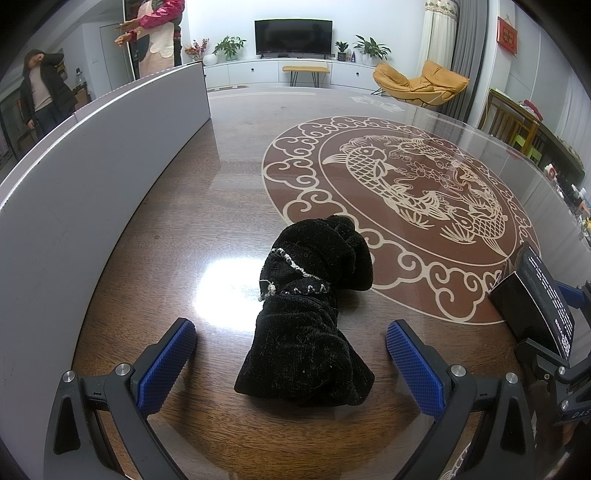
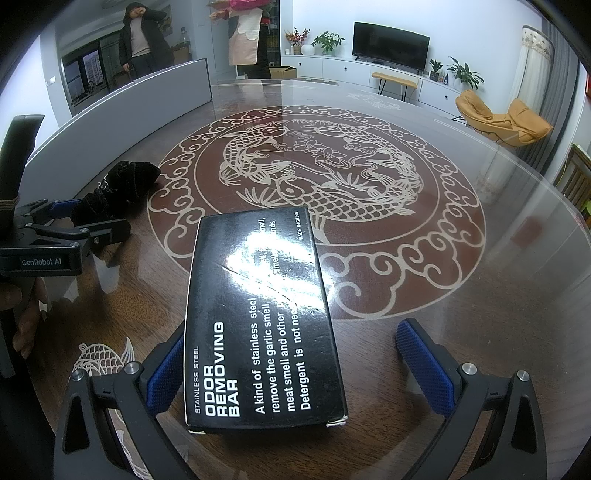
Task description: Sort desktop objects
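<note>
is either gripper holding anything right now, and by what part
Nothing is held. The left gripper is open around the black cloth; the right gripper is open around the black box.

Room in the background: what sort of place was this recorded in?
Most likely a home living room. A television stands on a low white cabinet with potted plants, and an orange lounge chair sits beyond the glass-topped table.

We see a dark wooden table under glass, bearing a round carp emblem. A grey partition board stands along its left edge. Beyond it we note a television on a white cabinet, potted plants, a small bench and an orange lounge chair. Two people stand at far left.
</note>
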